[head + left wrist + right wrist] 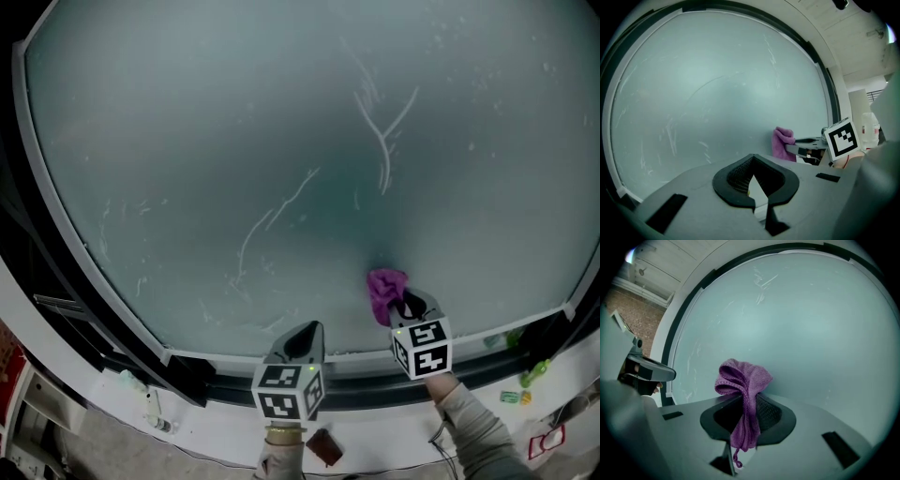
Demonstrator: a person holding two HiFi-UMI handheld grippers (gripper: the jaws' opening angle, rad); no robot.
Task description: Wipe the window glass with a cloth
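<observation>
In the head view a wide pane of hazy window glass (234, 141) streaked with thin white smears fills the frame above a black seal strip (356, 389) and a white sill (394, 441). Low on the pane, right of centre, the right gripper (405, 302) pinches a crumpled purple knitted cloth (384, 289) that lies up against the glass. The left gripper (302, 336) points at the pane's lower edge, just beside and apart from the cloth. In the left gripper view the left gripper (752, 157) has its jaws together with nothing between them; the cloth (782, 143) shows to its right. In the right gripper view the right gripper (745, 399) is clamped on the cloth (740, 378), which bunches above the jaws and trails down between them.
</observation>
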